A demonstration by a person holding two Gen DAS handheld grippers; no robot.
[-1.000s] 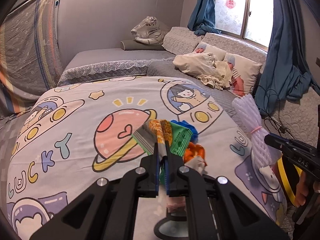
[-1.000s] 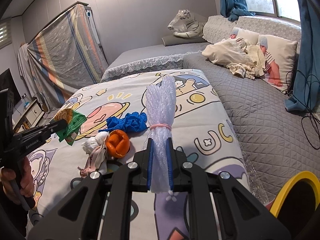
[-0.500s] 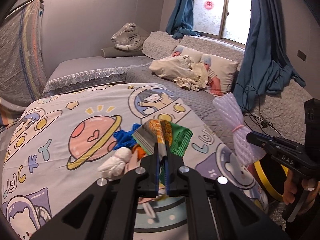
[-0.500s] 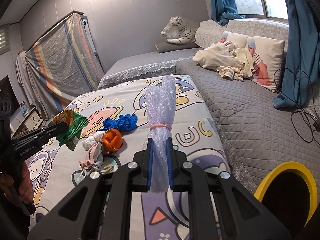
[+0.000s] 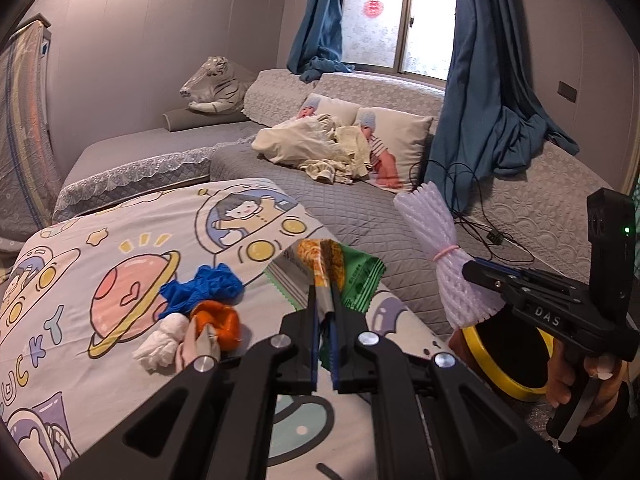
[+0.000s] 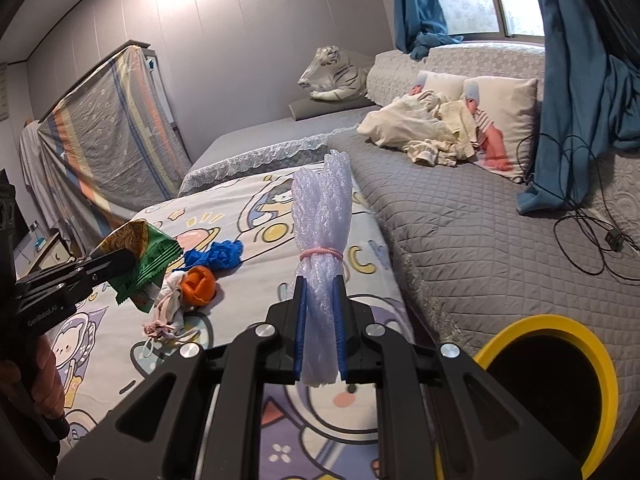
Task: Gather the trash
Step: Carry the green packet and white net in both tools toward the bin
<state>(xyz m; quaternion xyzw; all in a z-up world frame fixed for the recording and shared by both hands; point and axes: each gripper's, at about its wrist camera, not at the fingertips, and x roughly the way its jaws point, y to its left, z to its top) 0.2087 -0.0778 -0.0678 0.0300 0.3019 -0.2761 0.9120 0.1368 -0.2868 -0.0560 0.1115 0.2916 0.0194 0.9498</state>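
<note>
A green wrapper (image 5: pixel 352 280) is being pinched between the nearly closed jaws of the left gripper (image 5: pixel 323 308), its crinkled top fanning out above the fingertips, over the edge of the cartoon blanket (image 5: pixel 120 248). Seen from the right wrist view, the same wrapper (image 6: pixel 148 260) is being carried at the tip of the left gripper (image 6: pixel 120 258), clear of the blanket (image 6: pixel 256 208) below it.

A bundle of white foam netting (image 6: pixel 322 240), tied at its waist by a pink rubber band (image 6: pixel 321 255), is being clamped by its lower end in the narrow jaws of the right gripper (image 6: pixel 320 300); the bundle is being held upright along the fingers. In the left wrist view this netting (image 5: pixel 436 240) is being seen tilted, with the right gripper (image 5: pixel 480 274) gripping it just below the band (image 5: pixel 446 251) and a hand (image 5: pixel 576 376) wrapped around the handle.

A yellow-rimmed bin (image 6: pixel 560 360) is being shown low at the right, beside the bed's edge and just beside the right gripper; its dark inside cannot be read. In the left wrist view the bin (image 5: pixel 492 376) is lying below the netting.

Other trash is being left on the blanket, close together: a blue glove (image 5: pixel 200 290), an orange lump (image 5: pixel 218 320), a white wad (image 5: pixel 164 340) and a pinkish mask (image 6: pixel 168 320). A grey quilt (image 6: pixel 460 220) is covering the bed to the right, with pillows (image 6: pixel 504 116) and a tiger toy (image 6: pixel 336 76) at the far end.
</note>
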